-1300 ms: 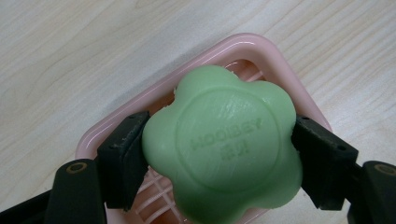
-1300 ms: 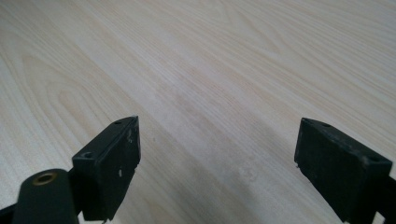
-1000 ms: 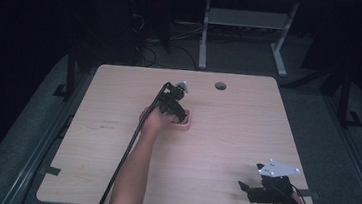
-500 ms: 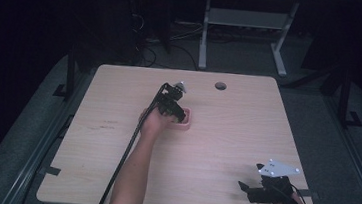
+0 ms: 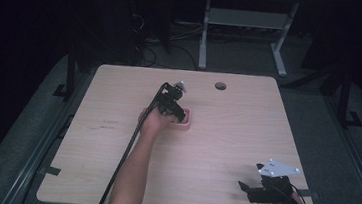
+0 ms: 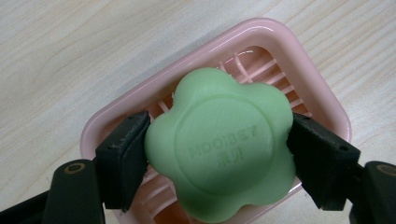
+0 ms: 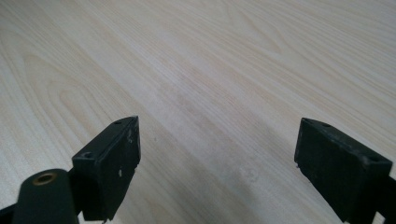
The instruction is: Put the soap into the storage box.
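Note:
A green flower-shaped soap [image 6: 222, 149] with stamped lettering sits between my left gripper's [image 6: 219, 161] two black pads, which press on its sides. It is held just over or in a pink slatted soap dish [image 6: 299, 60]; I cannot tell whether it touches the slats. In the high view the left gripper [image 5: 172, 105] is over the pink soap dish [image 5: 187, 124] near the table's middle. My right gripper [image 5: 253, 187] rests at the front right of the table, and its own view shows the right gripper [image 7: 217, 163] open over bare wood.
The table is light wood [image 5: 236, 137] with a round cable hole [image 5: 220, 85] near the far edge. A black cable [image 5: 126, 152] trails along the left forearm. Beyond the table are dark floor and a white desk frame [image 5: 242, 22].

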`<state>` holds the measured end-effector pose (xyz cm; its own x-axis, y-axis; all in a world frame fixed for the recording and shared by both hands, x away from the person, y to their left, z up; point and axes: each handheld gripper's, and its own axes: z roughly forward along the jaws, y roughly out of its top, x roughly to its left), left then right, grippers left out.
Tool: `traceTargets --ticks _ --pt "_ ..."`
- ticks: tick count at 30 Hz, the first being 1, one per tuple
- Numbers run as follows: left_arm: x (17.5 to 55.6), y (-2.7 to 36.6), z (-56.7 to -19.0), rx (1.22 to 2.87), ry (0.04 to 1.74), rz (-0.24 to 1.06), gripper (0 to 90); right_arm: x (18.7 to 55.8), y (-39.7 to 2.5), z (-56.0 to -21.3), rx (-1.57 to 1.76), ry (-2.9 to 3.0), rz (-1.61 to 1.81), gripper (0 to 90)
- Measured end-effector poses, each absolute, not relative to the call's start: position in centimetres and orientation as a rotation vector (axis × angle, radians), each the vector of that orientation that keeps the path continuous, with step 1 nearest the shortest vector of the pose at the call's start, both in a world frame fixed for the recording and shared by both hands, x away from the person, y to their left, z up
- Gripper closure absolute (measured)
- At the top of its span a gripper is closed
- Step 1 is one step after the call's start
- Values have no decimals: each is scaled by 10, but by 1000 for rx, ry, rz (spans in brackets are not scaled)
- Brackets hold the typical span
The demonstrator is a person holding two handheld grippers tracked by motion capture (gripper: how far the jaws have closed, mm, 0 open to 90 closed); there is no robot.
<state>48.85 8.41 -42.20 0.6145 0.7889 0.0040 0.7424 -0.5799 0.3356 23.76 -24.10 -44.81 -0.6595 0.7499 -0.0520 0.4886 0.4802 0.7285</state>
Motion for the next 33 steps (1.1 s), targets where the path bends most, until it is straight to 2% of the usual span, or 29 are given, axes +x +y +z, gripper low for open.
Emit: traceTargets --ticks 10,33 --pt "486 89 -413 2519 1226 191 223 237 -241 -448 1036 2368 991 138" --pt "469 101 -400 2483 1168 206 224 237 -241 -449 1044 2363 978 139"
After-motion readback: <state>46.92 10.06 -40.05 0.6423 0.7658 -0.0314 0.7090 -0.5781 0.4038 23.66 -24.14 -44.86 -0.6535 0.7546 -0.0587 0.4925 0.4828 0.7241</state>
